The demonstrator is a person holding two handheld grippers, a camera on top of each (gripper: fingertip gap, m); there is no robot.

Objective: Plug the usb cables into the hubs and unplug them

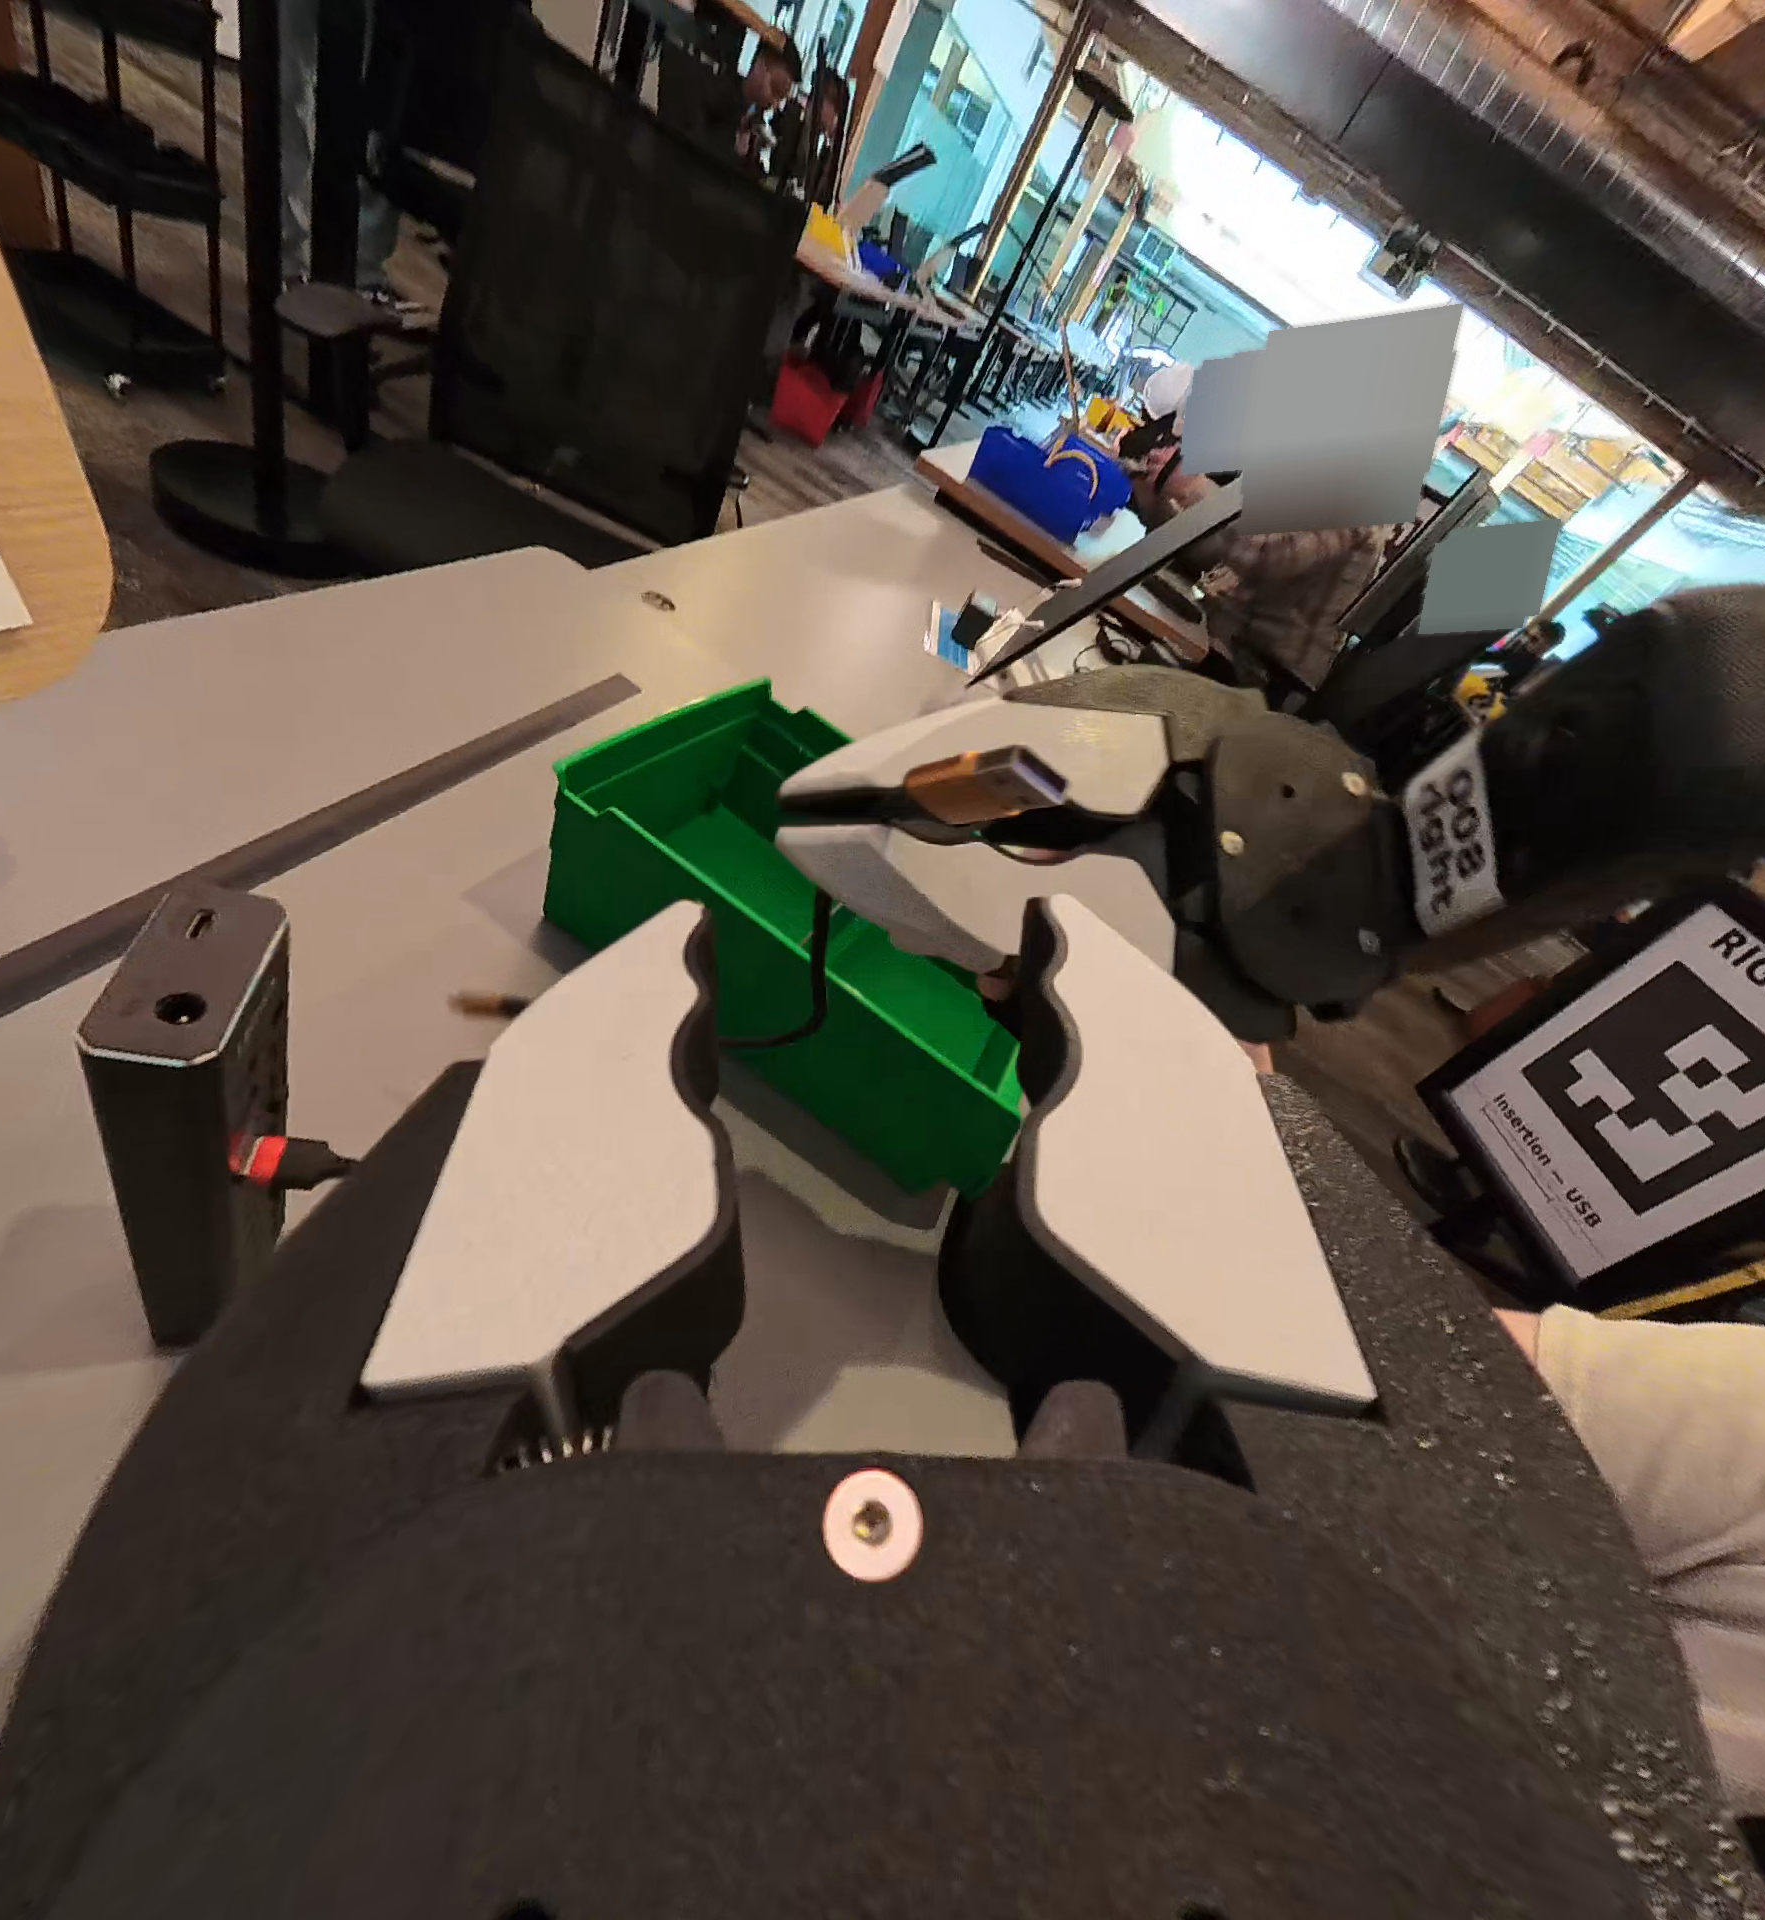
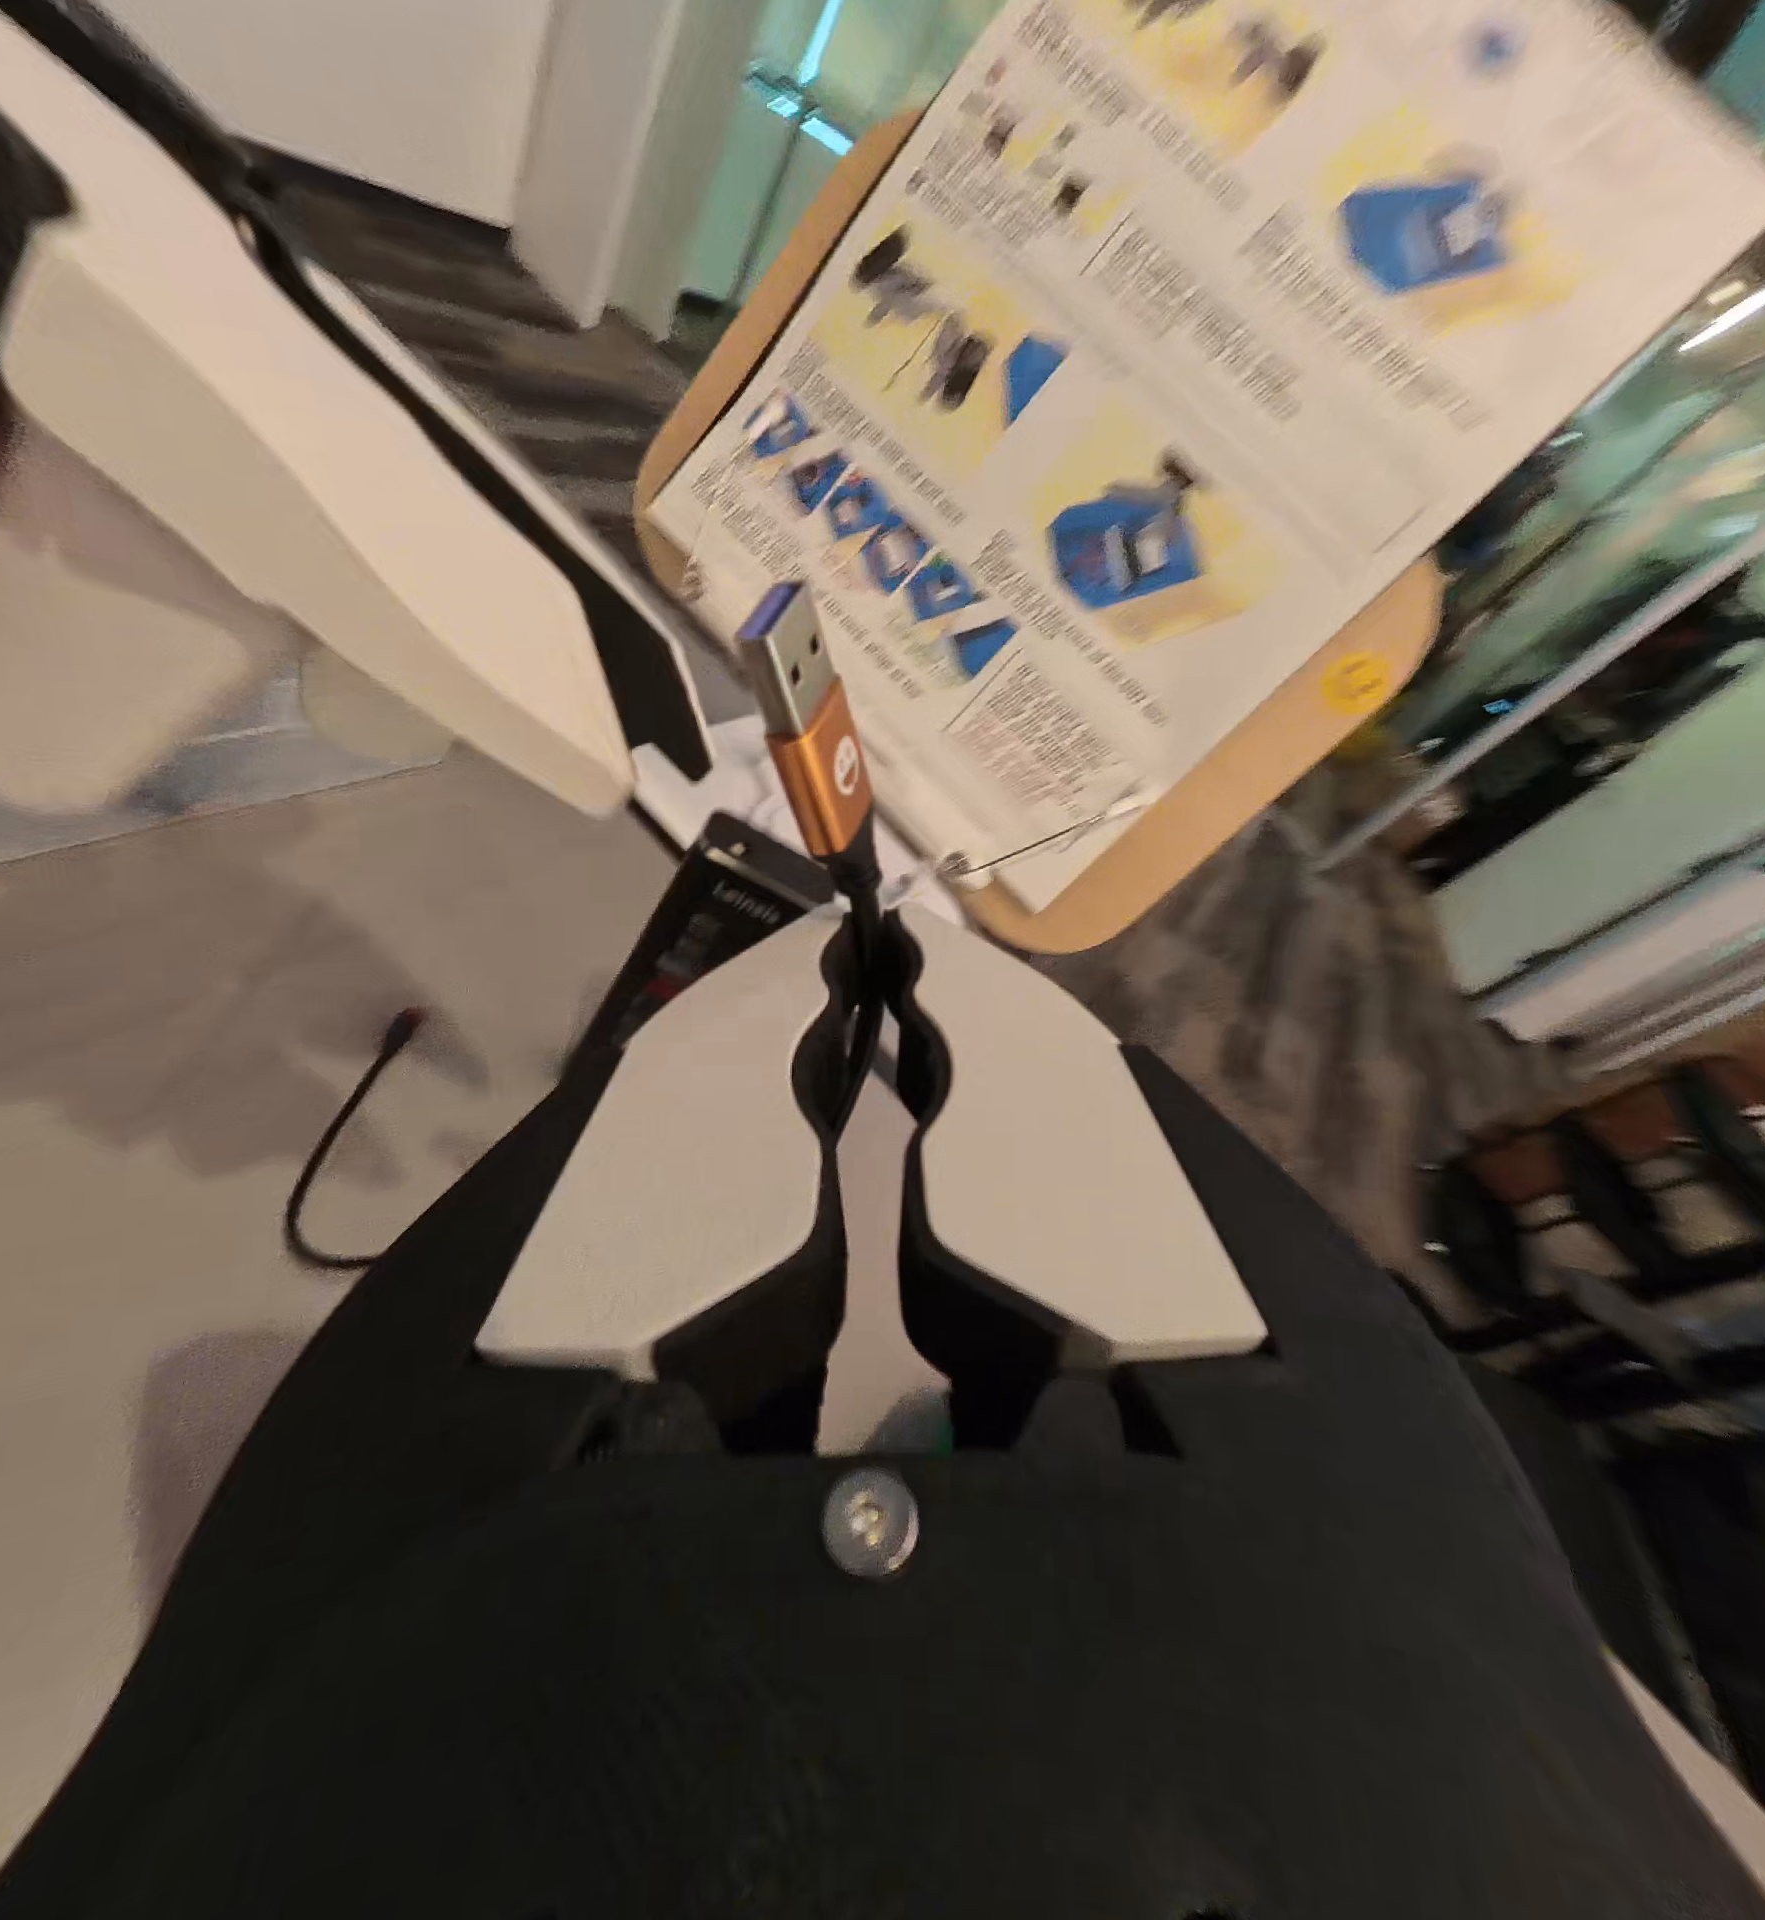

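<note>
My left gripper (image 1: 867,977) is open and empty, held low over the grey table (image 1: 338,748) in front of a green bin (image 1: 691,831). My right gripper (image 2: 870,935) is shut on the black cord of an orange USB cable (image 2: 816,764), just behind the plug, whose metal end points up and away. In the left wrist view the right gripper (image 1: 790,821) hovers over the bin with the plug (image 1: 982,784) lying across its fingers and the cord (image 1: 818,966) hanging into the bin. A black hub (image 1: 182,1101) stands upright at the left with a red-ended cable (image 1: 270,1158) plugged in; it also shows in the right wrist view (image 2: 722,904).
A square marker sign (image 1: 1636,1091) stands at the right table edge. A clipboard with an instruction sheet (image 2: 1117,416) stands behind the hub. A loose black cable (image 2: 338,1164) lies on the table. A person sits at a far desk (image 1: 1273,582). One gripper's finger ends stand about 5 centimetres off the other's.
</note>
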